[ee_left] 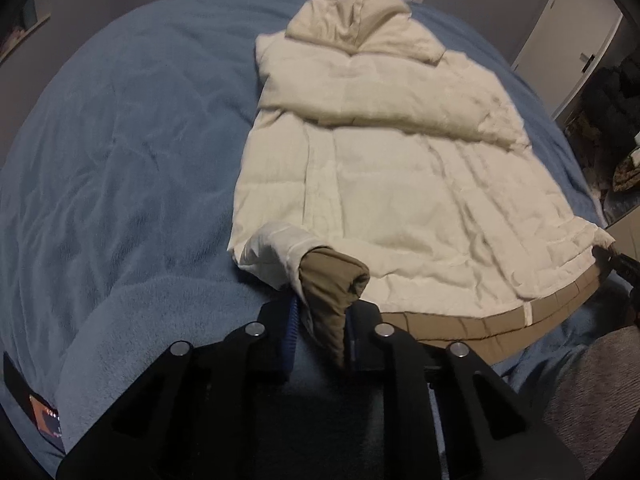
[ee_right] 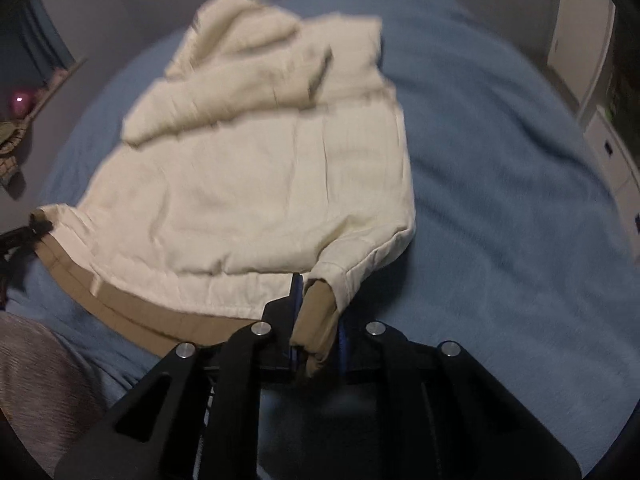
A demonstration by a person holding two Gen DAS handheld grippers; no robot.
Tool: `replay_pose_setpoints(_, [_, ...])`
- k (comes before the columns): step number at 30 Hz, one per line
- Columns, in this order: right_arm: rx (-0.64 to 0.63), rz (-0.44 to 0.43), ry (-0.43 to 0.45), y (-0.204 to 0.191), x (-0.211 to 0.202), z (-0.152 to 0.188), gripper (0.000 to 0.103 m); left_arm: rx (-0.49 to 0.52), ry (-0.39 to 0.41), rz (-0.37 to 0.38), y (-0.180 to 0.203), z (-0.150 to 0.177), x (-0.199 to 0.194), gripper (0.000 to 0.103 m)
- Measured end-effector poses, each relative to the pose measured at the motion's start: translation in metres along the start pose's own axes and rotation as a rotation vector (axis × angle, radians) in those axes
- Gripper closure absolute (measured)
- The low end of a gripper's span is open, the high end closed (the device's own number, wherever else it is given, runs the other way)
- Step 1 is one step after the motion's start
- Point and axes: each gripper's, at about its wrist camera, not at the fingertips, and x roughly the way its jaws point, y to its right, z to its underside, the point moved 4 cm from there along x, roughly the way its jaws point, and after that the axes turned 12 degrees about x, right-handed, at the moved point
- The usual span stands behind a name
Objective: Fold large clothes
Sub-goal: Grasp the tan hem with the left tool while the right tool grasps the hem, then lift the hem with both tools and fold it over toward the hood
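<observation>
Here, the cream hooded jacket (ee_left: 380,184) lies flat on the blue blanket (ee_left: 120,140), hood at the far end, tan-lined hem at the near end, one sleeve folded across its chest. The left gripper (ee_left: 320,328) is clamped on the tan-lined cuff (ee_left: 332,280) at the jacket's near left corner; the right gripper (ee_right: 316,316) is pinched on the matching tan cuff (ee_right: 316,320) at the near right corner. Each cuff stands bunched between the pads, with only a short length of fabric inside the grip. The main risk is slippage: the padded fabric looks bulky and smooth, so an uneven lift may pull a cuff free or skew the fold line. The right-wrist view is blurred, so grip depth there is uncertain. Dragging may also bunch the blanket under the jacket.
</observation>
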Motion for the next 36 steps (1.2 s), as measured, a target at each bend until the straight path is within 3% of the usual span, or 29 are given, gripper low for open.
replay_pose_setpoints(8, [-0.064,-0.025,0.110,-0.023,-0.019,-0.056,0.094,-0.079,0.117,0.058,-0.015,-0.034,-0.016,0.088])
replay_pose_setpoints(19, [-0.094,0.001,0.224,-0.040,-0.006,-0.140,0.094,-0.040,0.239,0.032,-0.035,-0.121,-0.021,0.089])
replay_pose_setpoints(30, [0.003,-0.011,0.217,-0.033,0.050,-0.226,0.094,-0.048,0.203,0.035,-0.075,-0.207,0.034,0.090])
replay_pose_setpoints(36, [0.064,0.008,0.227,-0.032,0.100,-0.295,0.094,-0.085,0.184,0.031,-0.100,-0.268,0.073,0.090])
